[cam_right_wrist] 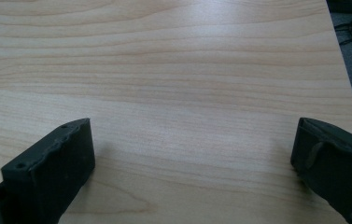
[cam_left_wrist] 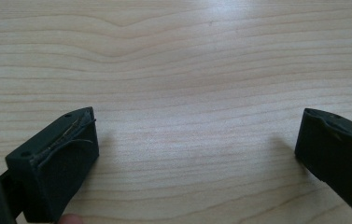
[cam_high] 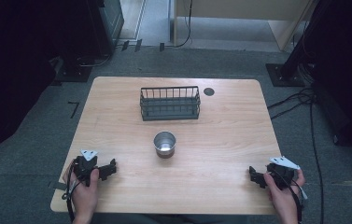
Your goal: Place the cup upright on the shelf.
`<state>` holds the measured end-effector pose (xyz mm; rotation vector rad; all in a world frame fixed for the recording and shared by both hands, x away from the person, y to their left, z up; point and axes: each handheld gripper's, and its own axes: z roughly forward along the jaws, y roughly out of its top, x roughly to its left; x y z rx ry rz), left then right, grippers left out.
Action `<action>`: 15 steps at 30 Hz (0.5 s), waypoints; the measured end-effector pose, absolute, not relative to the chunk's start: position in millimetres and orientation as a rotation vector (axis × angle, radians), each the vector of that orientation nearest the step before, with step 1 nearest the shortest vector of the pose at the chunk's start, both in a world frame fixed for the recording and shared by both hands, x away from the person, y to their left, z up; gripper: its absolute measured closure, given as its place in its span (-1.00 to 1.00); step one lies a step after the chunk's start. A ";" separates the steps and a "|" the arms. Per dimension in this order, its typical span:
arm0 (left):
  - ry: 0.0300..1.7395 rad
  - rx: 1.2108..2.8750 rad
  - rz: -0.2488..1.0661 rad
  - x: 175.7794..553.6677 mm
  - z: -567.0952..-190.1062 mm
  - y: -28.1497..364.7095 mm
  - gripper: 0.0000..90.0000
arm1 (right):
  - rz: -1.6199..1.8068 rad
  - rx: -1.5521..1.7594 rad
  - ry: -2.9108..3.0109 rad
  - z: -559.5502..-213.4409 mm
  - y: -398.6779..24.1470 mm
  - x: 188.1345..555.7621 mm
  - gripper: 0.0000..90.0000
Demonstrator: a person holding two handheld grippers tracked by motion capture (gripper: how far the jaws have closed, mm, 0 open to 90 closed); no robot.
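High view: the left gripper (cam_high: 110, 169) and right gripper (cam_high: 254, 176) rest at the near corners of the worktop (cam_high: 229, 121), a metal cup (cam_high: 165, 144) at centre, a wire basket (cam_high: 169, 103) beyond — nothing begun, I judge. Left gripper view: jaws wide over bare wood. Right gripper view: likewise wide. Next probably calls for reaching toward the cup.

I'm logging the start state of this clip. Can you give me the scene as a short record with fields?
surface: wooden table
centre: metal cup, upright, looks empty
behind cup: black wire basket, looks empty
far edge: round dark grommet
left gripper: near left corner, jaws apart, holding nothing
right gripper: near right corner, jaws apart, holding nothing
contact: neither gripper touches cup or basket
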<state>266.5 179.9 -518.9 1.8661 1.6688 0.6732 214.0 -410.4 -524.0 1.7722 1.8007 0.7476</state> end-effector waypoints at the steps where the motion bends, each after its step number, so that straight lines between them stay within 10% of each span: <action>1: 1.668 1.868 0.673 266.3 -518.8 179.6 -1.00 | 0.745 1.765 1.800 -523.1 -410.0 214.3 -1.00; 15: 1.671 1.868 0.675 266.2 -518.8 178.3 -1.00 | 0.864 1.709 1.806 -493.6 -394.9 220.4 -1.00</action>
